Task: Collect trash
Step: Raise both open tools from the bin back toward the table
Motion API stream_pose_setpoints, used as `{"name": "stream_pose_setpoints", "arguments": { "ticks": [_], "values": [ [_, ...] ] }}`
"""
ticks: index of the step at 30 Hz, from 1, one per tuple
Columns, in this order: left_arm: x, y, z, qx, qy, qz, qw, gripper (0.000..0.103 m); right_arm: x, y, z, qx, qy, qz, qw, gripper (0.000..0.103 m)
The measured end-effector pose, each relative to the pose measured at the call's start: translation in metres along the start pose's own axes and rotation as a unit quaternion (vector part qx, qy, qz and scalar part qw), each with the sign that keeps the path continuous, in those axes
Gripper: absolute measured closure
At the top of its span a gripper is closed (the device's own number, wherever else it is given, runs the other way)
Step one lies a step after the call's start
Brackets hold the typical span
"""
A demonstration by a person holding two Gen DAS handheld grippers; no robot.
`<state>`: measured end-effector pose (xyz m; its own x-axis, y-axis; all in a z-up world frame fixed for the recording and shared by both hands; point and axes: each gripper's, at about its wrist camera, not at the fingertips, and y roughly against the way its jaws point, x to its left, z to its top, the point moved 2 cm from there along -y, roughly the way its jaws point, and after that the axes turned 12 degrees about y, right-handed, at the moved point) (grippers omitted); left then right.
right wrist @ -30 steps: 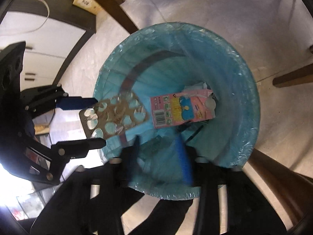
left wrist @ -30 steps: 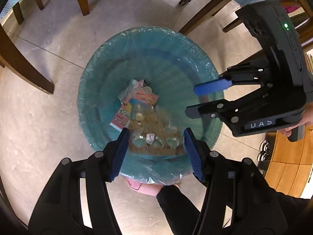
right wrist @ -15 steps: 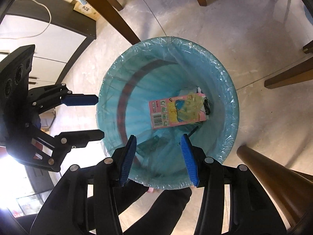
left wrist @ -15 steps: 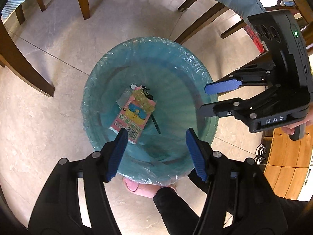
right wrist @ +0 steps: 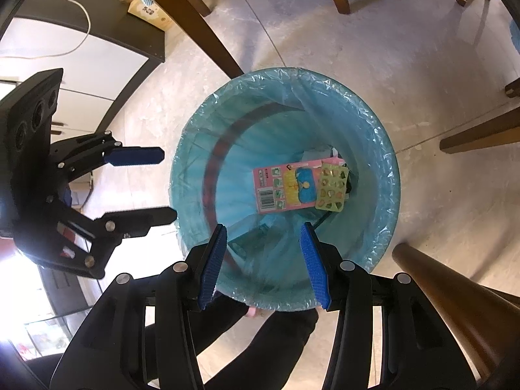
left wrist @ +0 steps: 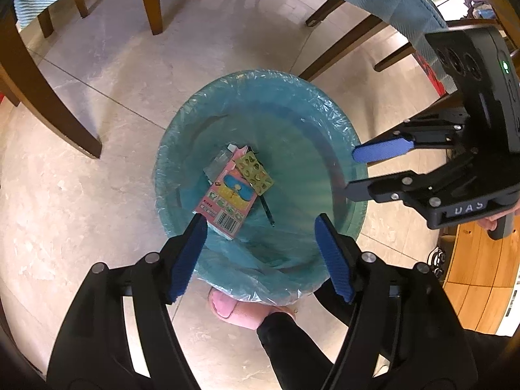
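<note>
Bin [left wrist: 325,120] with blue plastic liner noted standing on a pale tiled floor [left wrist: 97,97], between wooden chair legs [left wrist: 149,0]. Viewed from above in both wrist cameras.

Left gripper [left wrist: 261,256] held over the near rim of the bin, pointing steeply down. Jaws apart, just been opening, nothing between the blue pads [left wrist: 187,260]. Released.

Right gripper [right wrist: 265,263] held likewise over the near rim of the bin, jaws apart, nothing gripped between its pads [right wrist: 213,263]. Released. Same gripper seen from the side in the left view [left wrist: 354,172], beside the right rim of the bin, with a fingertip of the holding hand [left wrist: 492,224] showing under its body.

Trash found at the bottom of the bin: a pink card packet [right wrist: 286,188] with a barcode and a blue and yellow picture, lying flat; a foil pill sheet [right wrist: 333,188] lying across one end of the packet, touching it; a dark pen-like stick [left wrist: 268,209] just beside them in the left view. Other scraps under the packet, too dim to identify.

Pink slipper [left wrist: 234,308] on a foot and dark trouser leg [left wrist: 292,341] observed just beside the near side of the bin.
</note>
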<state>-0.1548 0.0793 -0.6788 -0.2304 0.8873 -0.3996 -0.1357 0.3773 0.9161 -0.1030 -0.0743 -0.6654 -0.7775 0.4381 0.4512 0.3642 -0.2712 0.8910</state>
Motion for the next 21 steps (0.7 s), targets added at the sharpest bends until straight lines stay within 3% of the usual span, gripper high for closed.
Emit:
{"name": "stream_pose_setpoints", "arguments": {
  "ticks": [5,8,16,21],
  "values": [
    [-0.002,0.021,-0.003,-0.009,-0.002,0.017,0.9998,0.032,0.011,0.013,-0.003,0.008,0.000,0.001,1.000,0.054],
    [-0.001,0.043,-0.007,-0.016,0.012,0.023,0.9995,0.024,0.026,0.029,-0.004,0.008,0.004,0.013,1.000,0.053],
    [-0.011,0.134,-0.020,-0.045,0.047,0.021,0.9977,0.017,0.097,0.102,-0.003,-0.017,0.042,0.032,0.998,0.047],
    [-0.017,0.187,-0.022,-0.066,0.059,0.049,0.9948,0.017,0.137,0.151,-0.005,-0.027,0.077,0.017,0.996,0.045]
  ]
}}
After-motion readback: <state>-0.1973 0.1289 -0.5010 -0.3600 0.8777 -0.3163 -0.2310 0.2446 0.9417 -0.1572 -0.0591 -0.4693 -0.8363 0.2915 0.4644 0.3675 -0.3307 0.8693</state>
